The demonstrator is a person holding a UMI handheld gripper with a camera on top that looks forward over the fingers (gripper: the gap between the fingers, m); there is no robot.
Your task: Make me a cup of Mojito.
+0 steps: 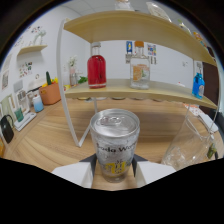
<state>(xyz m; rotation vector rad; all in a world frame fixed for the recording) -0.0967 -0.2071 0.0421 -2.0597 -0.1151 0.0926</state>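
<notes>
A curved wooden shelf (150, 90) stands far ahead on the wooden table (50, 135), carrying a red-liquid bottle (96, 67), a clear square bottle (140, 70) and, far right, a blue bottle (198, 85). A clear glass (192, 142) sits near right. The gripper (114, 172) clamps a sealed soda water can (114, 142) between both fingers

A soda can (114, 144) stands upright between my fingers (74, 175), a clear glass (187, 145) on the table (45, 140) to its right, and beyond it the shelf (145, 90) carries three bottles, one (96, 67) left, one (139, 67) middle, one (198, 85) far right.
</notes>
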